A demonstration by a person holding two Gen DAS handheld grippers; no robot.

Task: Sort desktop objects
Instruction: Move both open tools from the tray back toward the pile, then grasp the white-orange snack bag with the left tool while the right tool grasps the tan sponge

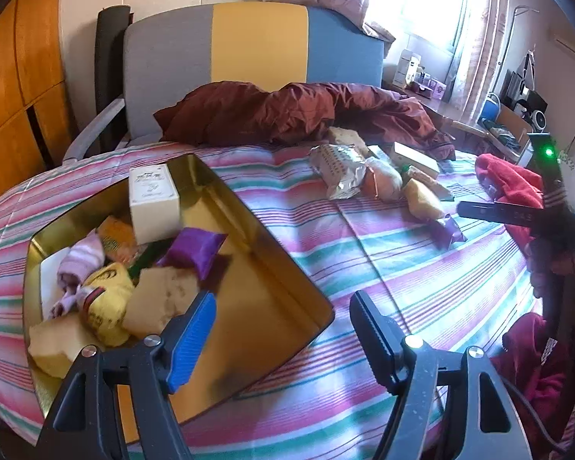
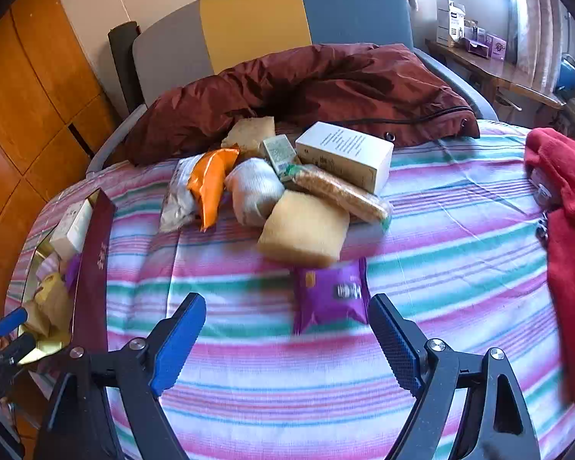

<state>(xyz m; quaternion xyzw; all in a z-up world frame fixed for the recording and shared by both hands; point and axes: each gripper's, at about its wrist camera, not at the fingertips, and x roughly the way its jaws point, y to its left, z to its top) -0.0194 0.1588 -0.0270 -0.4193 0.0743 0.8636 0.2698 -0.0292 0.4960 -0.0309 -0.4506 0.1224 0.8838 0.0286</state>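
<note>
Approaching purple packet, lying on striped cloth just ahead of right gripper; jaws wide, empty. Packet to be straddled, pinched mid-body, then carried to gold tin. Left gripper wide, empty, over tin.

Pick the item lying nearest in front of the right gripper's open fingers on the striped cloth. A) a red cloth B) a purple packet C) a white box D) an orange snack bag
B: in the right wrist view the purple packet lies flat on the striped cloth just ahead of the right gripper, whose jaws stand open and empty.
</note>
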